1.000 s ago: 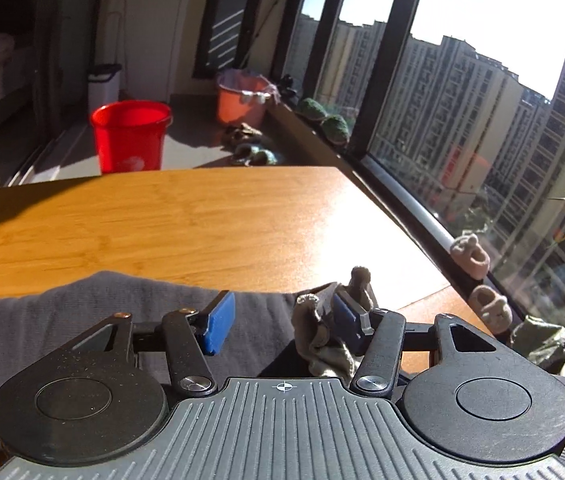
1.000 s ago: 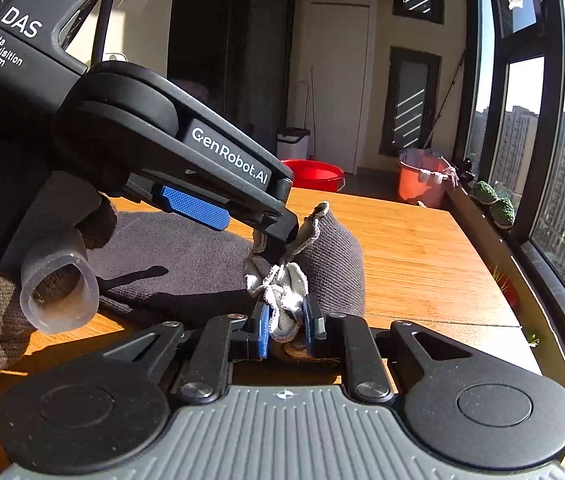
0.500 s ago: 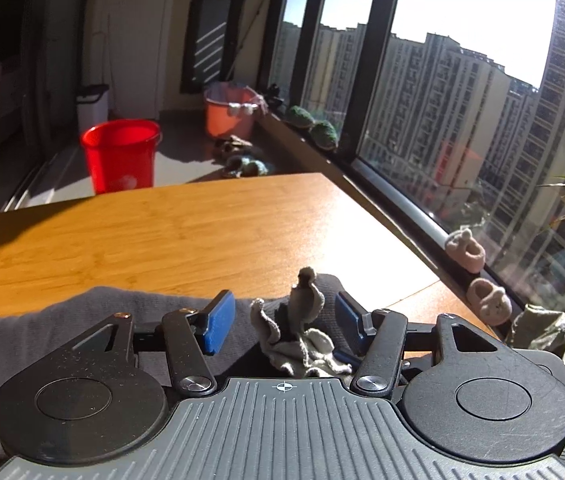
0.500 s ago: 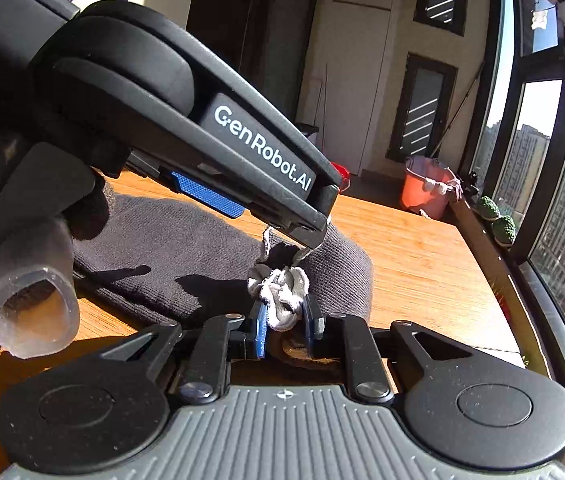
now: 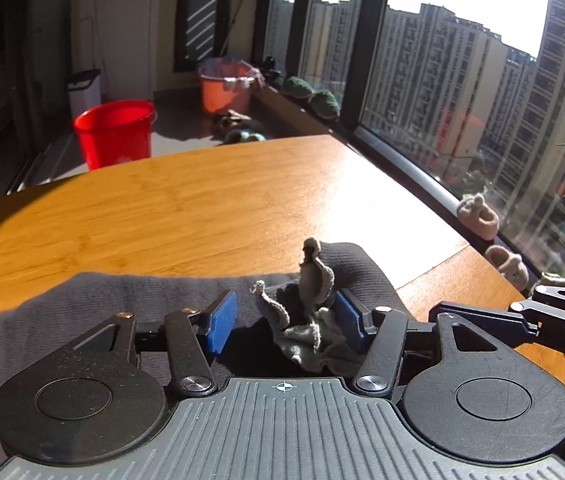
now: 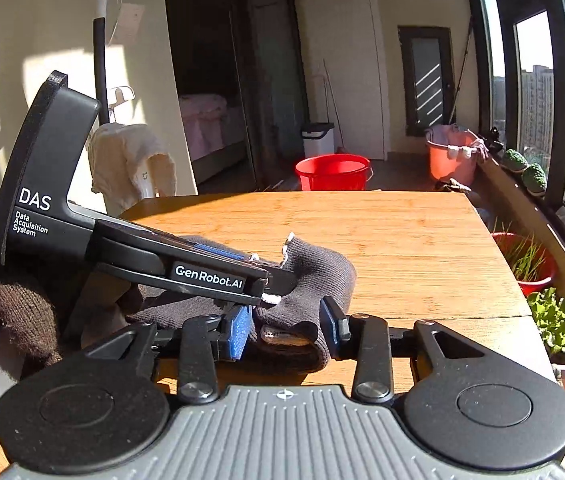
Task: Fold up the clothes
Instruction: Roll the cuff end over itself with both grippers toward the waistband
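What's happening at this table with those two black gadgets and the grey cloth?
A person is folding a dark grey knitted garment on a wooden table, holding a tool in each hand. The left tool and the right tool are both open, fingers either side of the garment's bunched end, neither clamping it. A gloved hand holds the left one.

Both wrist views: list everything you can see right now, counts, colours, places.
Sock: one, dark grey, pale lining, on table near edge.
Table: one, wood, centre.
Red bucket: one, floor beyond table.
Orange tub: one, by window.
White bin: one, by back wall.
Slippers: pair, beige, on sill.
Left claw: open, around sock's bunched cuff.
Right claw: open, straddling sock's end.
Gloved hand: brown, holding left claw.
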The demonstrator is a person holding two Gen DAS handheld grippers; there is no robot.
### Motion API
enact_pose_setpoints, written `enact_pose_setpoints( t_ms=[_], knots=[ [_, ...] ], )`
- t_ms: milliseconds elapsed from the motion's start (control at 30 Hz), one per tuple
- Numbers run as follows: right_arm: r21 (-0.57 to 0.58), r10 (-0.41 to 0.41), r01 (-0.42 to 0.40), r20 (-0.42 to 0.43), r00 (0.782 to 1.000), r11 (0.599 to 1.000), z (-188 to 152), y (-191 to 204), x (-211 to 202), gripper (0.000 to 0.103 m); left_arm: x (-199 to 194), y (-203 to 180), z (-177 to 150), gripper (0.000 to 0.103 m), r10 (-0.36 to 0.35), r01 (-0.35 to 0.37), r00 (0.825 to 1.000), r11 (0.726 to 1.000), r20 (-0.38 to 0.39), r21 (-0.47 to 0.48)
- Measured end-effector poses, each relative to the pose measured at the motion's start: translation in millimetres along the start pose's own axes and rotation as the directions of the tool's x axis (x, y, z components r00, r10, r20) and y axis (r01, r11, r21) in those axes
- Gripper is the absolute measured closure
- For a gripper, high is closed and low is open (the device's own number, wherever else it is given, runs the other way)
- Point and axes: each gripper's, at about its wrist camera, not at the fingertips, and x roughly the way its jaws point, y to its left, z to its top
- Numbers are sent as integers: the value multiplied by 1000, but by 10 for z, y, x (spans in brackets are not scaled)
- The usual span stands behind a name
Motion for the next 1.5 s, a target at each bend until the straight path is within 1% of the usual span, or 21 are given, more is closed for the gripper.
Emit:
enact_pose_setpoints(
  t_ms=[133,333,500,533,600,667,733,767,833,933,967,1000,1033,1067,1133,1200,1233,1267,1367,1433,1500],
  knots=[
    [175,14,-15,5,1000,984,-13,-287,-20,55,25,79,-22,40,-8,8,1000,1000,-4,-28],
    [439,30,-18,-21,999,898,-66,-598,232,54,14,209,-35,38,-19,19,1000,997,-2,-76],
    [439,34,-10,-48,998,899,-122,-493,473,54,-21,317,-36,38,-29,29,1000,992,2,-123],
    [435,44,-20,-46,998,900,-93,-477,488,64,-28,339,-36,38,-31,31,1000,991,3,-133],
    [421,58,-34,-44,997,907,-18,-451,463,71,-51,373,-23,40,-39,40,999,988,7,-151],
    [309,16,-3,-38,999,951,93,-363,370,72,-101,378,32,40,-64,66,998,984,14,-166],
    [109,-100,103,-34,994,989,191,-176,320,72,-151,383,87,41,-90,92,996,979,22,-181],
    [-14,-158,157,-33,987,987,203,-37,357,72,-176,386,114,40,-102,105,994,976,27,-188],
    [-251,-257,244,-21,966,937,183,257,465,72,-226,391,169,36,-127,131,991,970,35,-202],
    [-529,-355,322,42,934,785,34,658,647,72,-301,399,252,37,-163,170,985,960,49,-224],
    [-584,-370,338,69,926,738,-22,749,685,72,-288,368,270,42,-168,173,985,960,43,-221],
    [-607,-376,347,85,923,715,-58,800,705,72,-233,299,277,47,-162,164,986,964,24,-208],
    [-607,-372,347,90,924,715,-64,815,703,71,-174,256,274,51,-153,151,988,968,7,-201],
    [-585,-358,336,83,930,738,-41,791,680,71,-109,243,260,56,-138,134,990,970,-9,-201],
    [-492,-311,294,49,949,819,41,662,595,69,-28,285,215,56,-142,134,990,965,-18,-227],
    [-310,-215,208,11,976,928,144,436,449,66,-14,365,176,55,-151,143,988,955,-12,-261],
    [-193,-161,158,1,987,968,189,306,382,60,-11,398,164,55,-151,143,989,952,-9,-272],
    [-91,-121,120,-3,993,989,212,196,361,56,-15,425,160,54,-144,137,990,951,-7,-276],
    [142,-40,41,-10,999,989,229,-52,409,51,-21,488,151,52,-131,124,991,950,-5,-287],
    [209,-22,29,-32,999,978,194,-121,535,47,-20,511,138,49,-130,123,992,947,-5,-296],
    [239,-32,44,-54,998,970,155,-162,657,51,-27,528,119,48,-130,122,991,944,-5,-306]
  ],
)
